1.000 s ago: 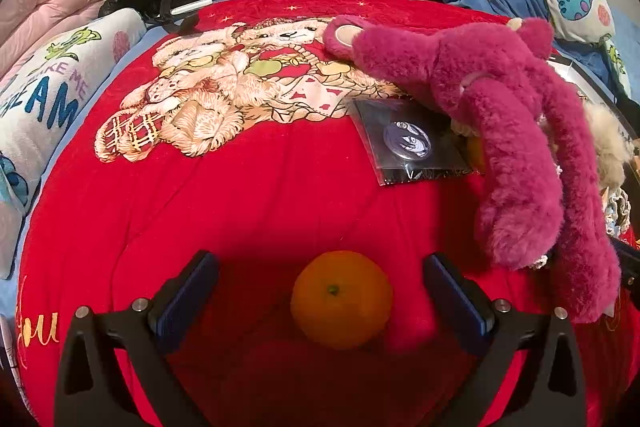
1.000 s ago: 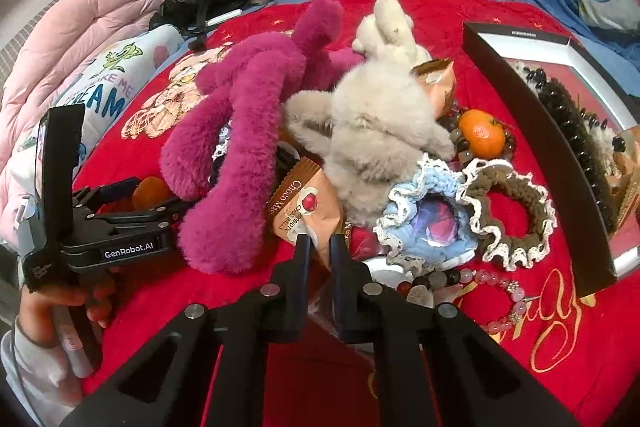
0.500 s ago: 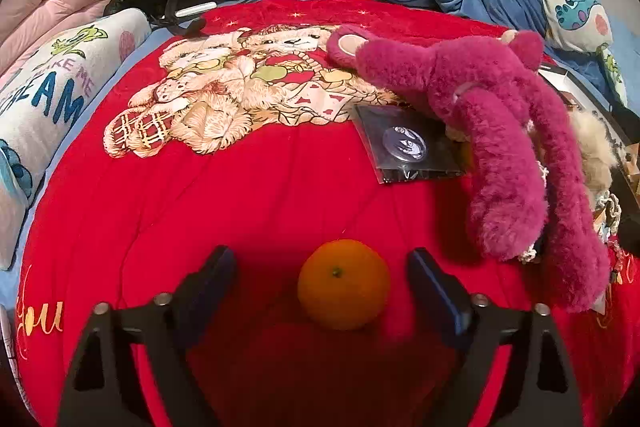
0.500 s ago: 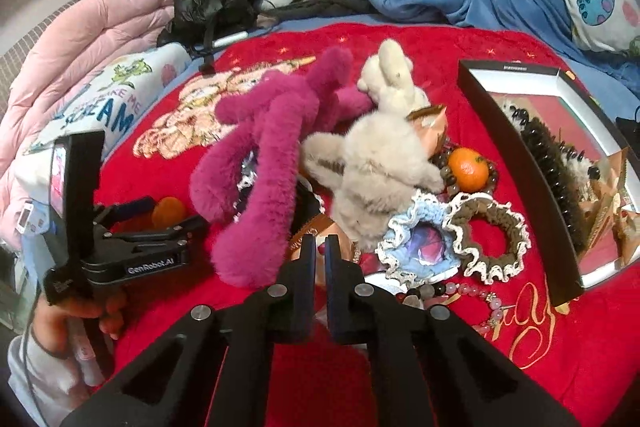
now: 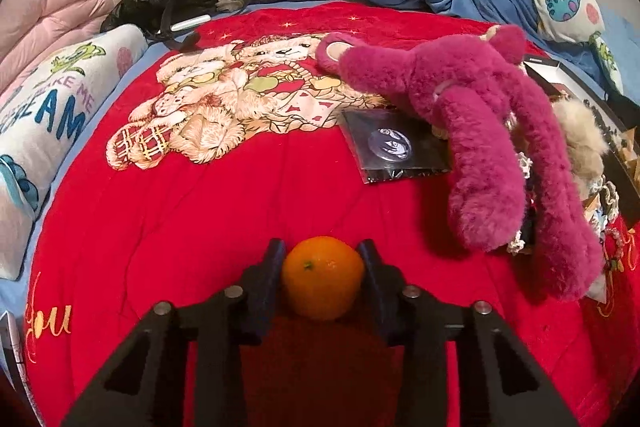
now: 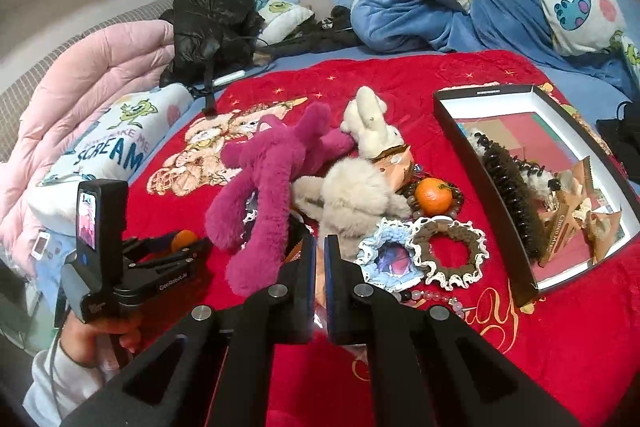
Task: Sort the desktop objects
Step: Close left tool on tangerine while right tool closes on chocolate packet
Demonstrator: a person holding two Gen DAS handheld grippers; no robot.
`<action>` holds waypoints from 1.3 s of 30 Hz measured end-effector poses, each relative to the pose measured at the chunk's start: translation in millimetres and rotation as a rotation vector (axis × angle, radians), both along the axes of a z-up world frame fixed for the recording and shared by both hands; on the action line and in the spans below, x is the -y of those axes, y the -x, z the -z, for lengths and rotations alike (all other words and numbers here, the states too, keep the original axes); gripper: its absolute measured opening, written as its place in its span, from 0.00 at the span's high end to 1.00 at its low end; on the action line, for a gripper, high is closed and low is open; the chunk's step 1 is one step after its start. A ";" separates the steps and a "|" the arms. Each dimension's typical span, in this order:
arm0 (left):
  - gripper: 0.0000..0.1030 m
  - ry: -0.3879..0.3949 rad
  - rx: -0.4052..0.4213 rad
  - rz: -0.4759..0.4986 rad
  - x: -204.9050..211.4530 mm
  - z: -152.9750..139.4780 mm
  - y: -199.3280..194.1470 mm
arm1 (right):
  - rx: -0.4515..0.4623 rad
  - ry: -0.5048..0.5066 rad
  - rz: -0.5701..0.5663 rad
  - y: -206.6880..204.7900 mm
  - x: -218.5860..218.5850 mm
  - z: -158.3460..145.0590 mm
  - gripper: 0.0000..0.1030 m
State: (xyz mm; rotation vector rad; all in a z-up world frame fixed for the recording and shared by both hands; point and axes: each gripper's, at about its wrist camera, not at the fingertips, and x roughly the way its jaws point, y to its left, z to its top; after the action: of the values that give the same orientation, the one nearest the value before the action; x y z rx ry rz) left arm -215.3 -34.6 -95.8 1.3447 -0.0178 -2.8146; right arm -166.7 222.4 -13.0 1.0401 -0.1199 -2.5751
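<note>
Left gripper [image 5: 322, 259]: low centre of the left wrist view, its two fingers closed against both sides of an orange [image 5: 322, 277], which sits between the pads just above the red blanket [image 5: 200, 211]. In the right wrist view the same gripper [image 6: 176, 247] appears at lower left, held by a hand [image 6: 108, 331], with the orange [image 6: 183, 239] showing between its fingers.

Right gripper [image 6: 320, 259]: bottom centre of the right wrist view, fingers nearly together with only a thin slit between them; whether anything is pinched there cannot be told.

Pink plush toy [image 5: 480, 131]: right half of the left wrist view, limbs sprawled toward the lower right, lying partly over a black packet [image 5: 394, 151] with a round badge inside.

Beige plush toy [image 6: 360, 187]: centre of the right wrist view, touching the pink one.

Second orange [image 6: 433, 195]: right of the beige toy, resting on a ring of dark beads.

Two frilled hair ties [image 6: 448, 251]: side by side below that orange.

Black box [image 6: 532, 179]: right side, open, holding hair clips and snack wrappers.

Bedding: pink quilt [image 6: 80, 99] at left, blue blanket [image 6: 432, 7] along the top.
</note>
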 end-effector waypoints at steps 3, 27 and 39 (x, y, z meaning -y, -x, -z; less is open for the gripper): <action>0.62 -0.001 -0.001 -0.003 -0.4 0.1 0.2 | 0.030 0.009 -0.026 3.9 6.1 11.8 0.95; 0.62 -0.001 0.008 0.012 0.3 0.7 -0.5 | 0.138 -0.114 -0.019 40.0 45.1 67.6 0.59; 0.62 0.009 0.009 0.013 -1.3 1.0 -0.6 | 0.132 -0.137 -0.028 42.2 50.2 71.0 0.63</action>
State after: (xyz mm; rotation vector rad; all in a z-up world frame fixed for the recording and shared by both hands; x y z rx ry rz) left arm -214.6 -33.3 -96.8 1.3608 -0.0395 -2.8159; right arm -208.9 172.2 -84.0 1.2531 0.0380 -2.5178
